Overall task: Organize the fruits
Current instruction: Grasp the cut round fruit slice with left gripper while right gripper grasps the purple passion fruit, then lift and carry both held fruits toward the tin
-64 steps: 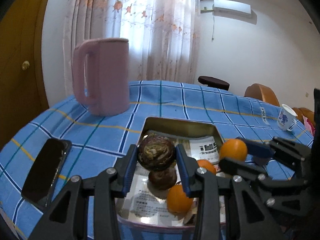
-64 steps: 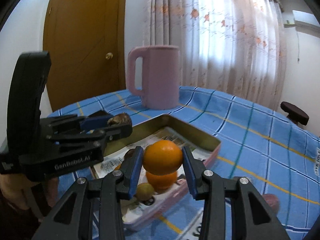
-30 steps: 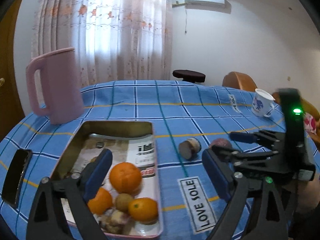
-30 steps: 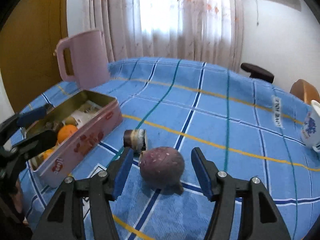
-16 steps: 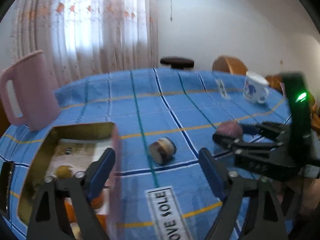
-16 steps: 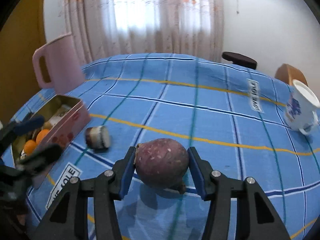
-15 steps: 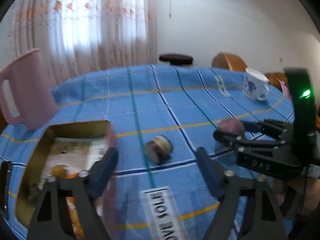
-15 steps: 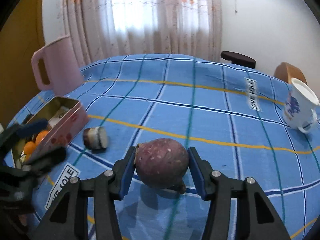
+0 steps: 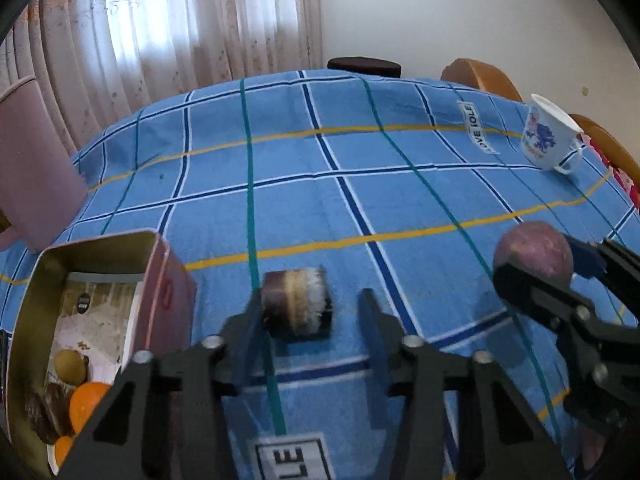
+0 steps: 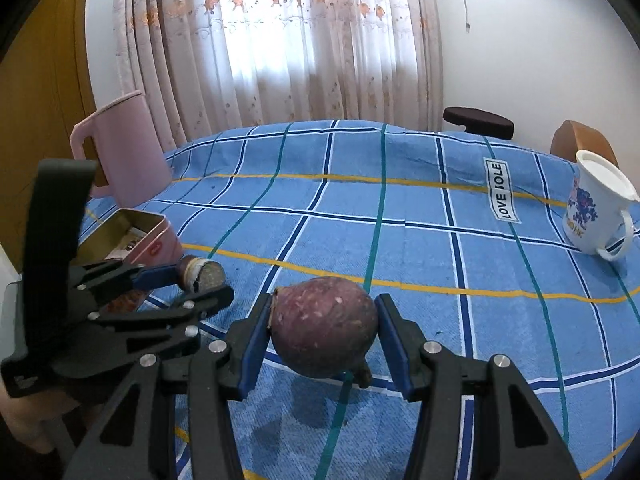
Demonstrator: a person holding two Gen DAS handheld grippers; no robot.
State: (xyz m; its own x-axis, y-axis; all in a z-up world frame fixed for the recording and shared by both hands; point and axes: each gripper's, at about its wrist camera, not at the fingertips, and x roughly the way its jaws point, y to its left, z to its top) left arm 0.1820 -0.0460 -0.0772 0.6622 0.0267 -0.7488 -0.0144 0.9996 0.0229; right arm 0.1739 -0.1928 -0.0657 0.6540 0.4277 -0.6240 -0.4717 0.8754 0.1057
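Observation:
My right gripper (image 10: 324, 332) is shut on a round purple fruit (image 10: 324, 330), held just above the blue checked tablecloth; it also shows in the left wrist view (image 9: 534, 254). My left gripper (image 9: 310, 314) is open around a small brown cut fruit piece (image 9: 296, 304) that lies on the cloth; the left finger is close to it, the right finger stands apart. The same piece shows in the right wrist view (image 10: 202, 276). A pink tin (image 9: 168, 276) at the left holds oranges (image 9: 86, 402) and other fruits.
A pink jug (image 10: 124, 152) stands at the far left behind the tin. A white mug with a blue print (image 10: 596, 208) stands at the right edge. Chairs and a dark stool (image 10: 478, 122) sit beyond the table. The cloth carries "LOVE SOLE" labels (image 10: 500, 192).
My left gripper has moved forward and down onto the cut fruit piece and narrowed around it. The right gripper keeps its hold on the purple fruit.

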